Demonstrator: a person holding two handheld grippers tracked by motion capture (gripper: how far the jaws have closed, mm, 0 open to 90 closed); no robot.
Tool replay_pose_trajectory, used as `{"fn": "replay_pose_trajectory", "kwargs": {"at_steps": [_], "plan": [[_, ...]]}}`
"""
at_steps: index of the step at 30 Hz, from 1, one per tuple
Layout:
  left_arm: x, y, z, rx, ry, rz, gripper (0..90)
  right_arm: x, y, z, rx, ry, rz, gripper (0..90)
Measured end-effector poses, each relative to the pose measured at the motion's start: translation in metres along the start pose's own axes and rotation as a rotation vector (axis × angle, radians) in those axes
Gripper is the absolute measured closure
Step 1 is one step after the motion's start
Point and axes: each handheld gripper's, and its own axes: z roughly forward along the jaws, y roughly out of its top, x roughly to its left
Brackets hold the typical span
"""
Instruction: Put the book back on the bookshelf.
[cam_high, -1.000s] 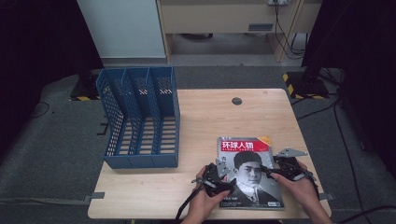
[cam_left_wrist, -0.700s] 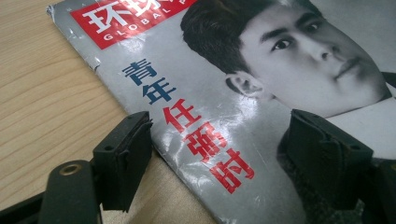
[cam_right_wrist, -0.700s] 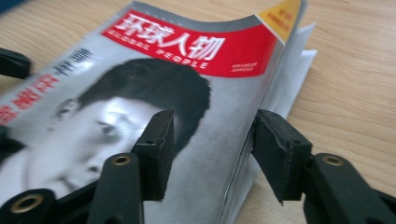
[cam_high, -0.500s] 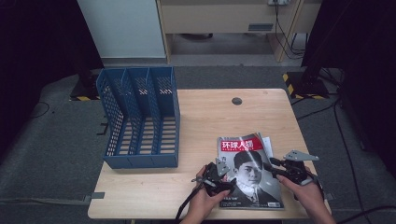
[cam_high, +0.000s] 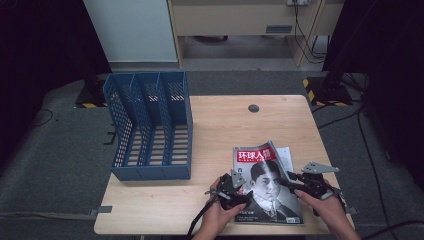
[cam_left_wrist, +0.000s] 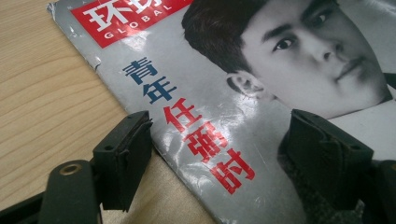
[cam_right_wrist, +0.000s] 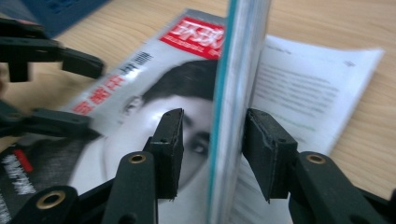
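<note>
Right hand-held gripper (cam_right_wrist: 210, 154) has just been closing around the magazine (cam_high: 267, 185)'s lifted right edge, pads not clearly pressing; left hand-held gripper (cam_left_wrist: 219, 163), jaws apart, straddles its left edge.

Between the right claw (cam_right_wrist: 212, 154) jaws, the magazine (cam_high: 265, 185) cover is glossy paper, its spine edge scuffed; the claw pads look matt black rubber. Beneath: pale, smooth wood-grain desk (cam_high: 225, 125). Beyond: perforated blue plastic file rack (cam_high: 150, 125).

Office-like lab setup: light wooden desk (cam_high: 220, 125) on grey carpet (cam_high: 55, 160), blue file rack (cam_high: 150, 125) at centre left, black curtains at both sides, cables (cam_high: 305, 30) at upper right.
</note>
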Motion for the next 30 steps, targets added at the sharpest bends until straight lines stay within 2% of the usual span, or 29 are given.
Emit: {"fn": "replay_pose_trajectory", "kwargs": {"at_steps": [1,3,4,6,10,12,13,14,15,18,20,21,22,23,26,29,30], "plan": [[0.000,0.000,0.000,0.000,0.000,0.000,21.9,0.002,-0.001,0.005,0.040,-0.035,-0.023,53.0],[0.000,0.000,0.000,0.000,-0.001,0.001,21.9,0.001,-0.002,0.011,0.067,-0.044,-0.023,46.6],[0.000,0.000,0.000,0.000,-0.001,0.001,21.9,0.001,-0.002,0.011,0.067,-0.044,-0.023,46.6],[0.000,0.000,0.000,0.000,-0.002,0.000,21.9,-0.001,-0.002,0.022,0.104,-0.031,-0.009,41.9],[0.000,0.000,0.000,-0.001,-0.001,0.001,21.9,0.001,0.000,0.030,0.117,-0.022,-0.012,36.4],[0.000,0.001,0.001,0.000,-0.001,0.001,21.9,0.001,0.000,0.031,0.118,-0.025,-0.015,37.5],[0.001,0.001,0.001,0.000,-0.003,0.001,22.0,-0.002,-0.002,0.029,0.114,-0.029,-0.016,45.8],[0.001,0.002,0.002,0.001,-0.003,0.001,22.0,-0.002,-0.002,0.029,0.114,-0.031,-0.011,49.8],[0.001,0.002,0.002,0.001,-0.003,0.001,22.0,-0.002,-0.002,0.029,0.114,-0.031,-0.011,49.8],[0.000,0.002,0.002,0.000,-0.003,0.001,22.1,-0.001,-0.002,0.025,0.081,-0.034,-0.031,60.6],[0.000,0.002,0.002,0.000,-0.003,0.001,22.1,0.001,-0.001,0.024,0.067,-0.023,-0.041,61.1],[0.000,0.002,0.002,0.001,-0.003,0.001,22.1,0.002,-0.001,0.026,0.070,-0.024,-0.043,56.1],[0.000,0.002,0.002,0.001,-0.003,0.001,22.1,0.002,-0.001,0.026,0.070,-0.024,-0.043,56.1],[0.001,0.002,0.002,0.000,-0.003,0.001,22.1,0.004,-0.002,0.030,0.105,-0.040,-0.039,49.5],[0.001,0.002,0.002,0.000,-0.003,0.001,22.1,0.005,-0.003,0.032,0.121,-0.056,-0.032,50.0],[0.001,0.002,0.002,0.000,-0.007,-0.003,21.8,0.006,0.000,0.028,0.089,-0.085,-0.037,69.7],[0.001,0.002,0.002,0.000,-0.007,-0.003,21.6,0.006,0.000,0.028,0.089,-0.085,-0.037,69.7]]}}
